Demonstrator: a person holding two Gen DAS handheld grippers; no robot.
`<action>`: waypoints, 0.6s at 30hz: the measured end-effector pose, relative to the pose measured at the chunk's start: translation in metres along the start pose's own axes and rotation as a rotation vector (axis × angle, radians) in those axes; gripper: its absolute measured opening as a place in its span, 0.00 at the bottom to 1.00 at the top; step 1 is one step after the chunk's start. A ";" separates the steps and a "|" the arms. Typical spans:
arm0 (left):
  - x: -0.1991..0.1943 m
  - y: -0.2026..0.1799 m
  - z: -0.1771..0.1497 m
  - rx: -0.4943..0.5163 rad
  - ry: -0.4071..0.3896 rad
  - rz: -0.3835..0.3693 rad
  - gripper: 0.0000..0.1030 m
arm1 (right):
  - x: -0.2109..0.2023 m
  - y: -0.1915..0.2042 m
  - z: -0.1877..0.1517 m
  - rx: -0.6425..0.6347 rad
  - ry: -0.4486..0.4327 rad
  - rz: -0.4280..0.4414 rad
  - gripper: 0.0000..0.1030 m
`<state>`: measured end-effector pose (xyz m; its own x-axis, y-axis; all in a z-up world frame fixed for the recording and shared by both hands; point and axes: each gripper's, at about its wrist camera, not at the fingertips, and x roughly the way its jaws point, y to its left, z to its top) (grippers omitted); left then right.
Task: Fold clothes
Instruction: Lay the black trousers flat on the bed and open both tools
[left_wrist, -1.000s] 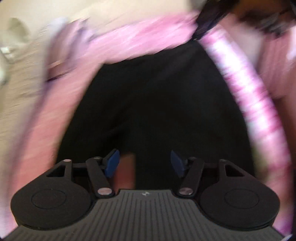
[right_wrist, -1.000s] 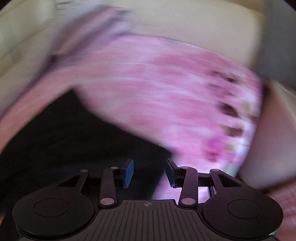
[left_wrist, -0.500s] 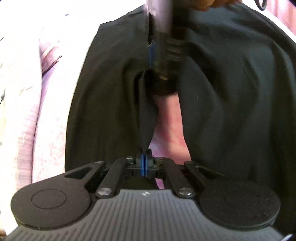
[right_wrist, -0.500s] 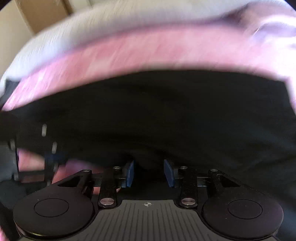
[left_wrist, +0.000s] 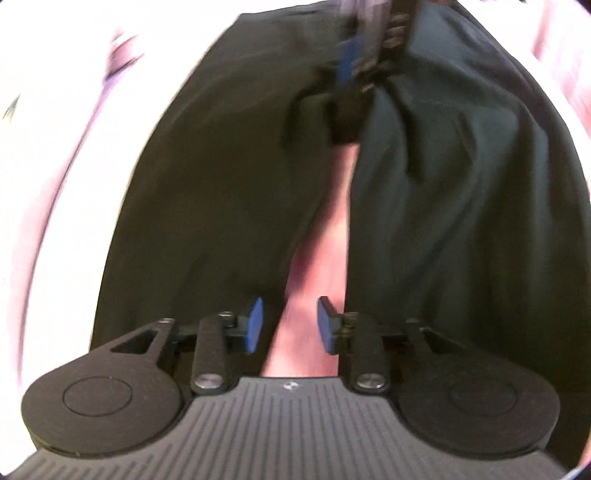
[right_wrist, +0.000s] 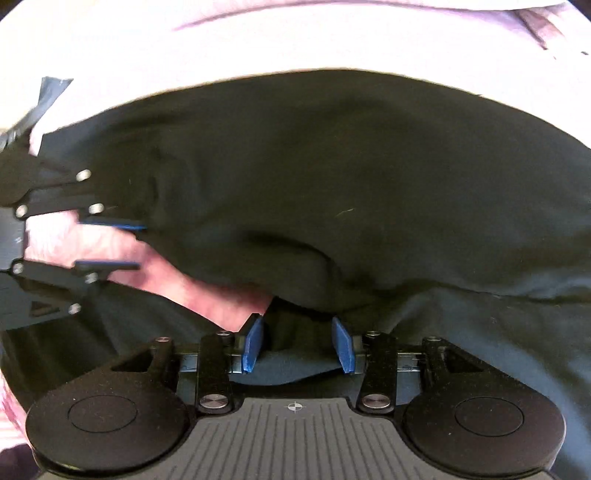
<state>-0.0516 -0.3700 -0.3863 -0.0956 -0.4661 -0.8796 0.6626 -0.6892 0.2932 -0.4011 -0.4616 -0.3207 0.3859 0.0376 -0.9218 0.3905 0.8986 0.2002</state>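
Observation:
A black garment with two legs lies spread on a pink sheet. My left gripper hangs over the gap between the legs. Its jaws are opening, and only pink sheet shows between them. The right wrist view shows the left gripper at the left, with its pads apart over the pink sheet. My right gripper points down at the black garment where the legs meet. A bunched fold lies between its spread pads. The right gripper appears blurred at the top of the left wrist view.
Bright, overexposed pale bedding surrounds the garment on the left. The same pale bedding runs along the far side in the right wrist view. A grey patch shows at the upper left there.
Half a second ago my left gripper was shut on a raised fold of black cloth. It has since opened and let the fold go. The right gripper swung from the pink sheet onto the garment and settled.

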 end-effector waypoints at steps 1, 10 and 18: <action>-0.008 0.006 -0.014 -0.061 0.007 0.013 0.33 | -0.004 0.001 -0.001 0.009 -0.015 0.002 0.44; -0.057 0.118 -0.188 -0.566 0.207 0.326 0.37 | -0.009 0.035 0.001 0.021 -0.124 -0.040 0.44; -0.060 0.221 -0.312 -0.569 0.215 0.406 0.43 | -0.007 0.100 -0.023 0.076 -0.225 -0.208 0.44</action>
<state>0.3326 -0.3206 -0.3855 0.3491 -0.4644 -0.8139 0.9037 -0.0631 0.4236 -0.3842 -0.3623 -0.3015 0.4630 -0.2484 -0.8509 0.5385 0.8413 0.0474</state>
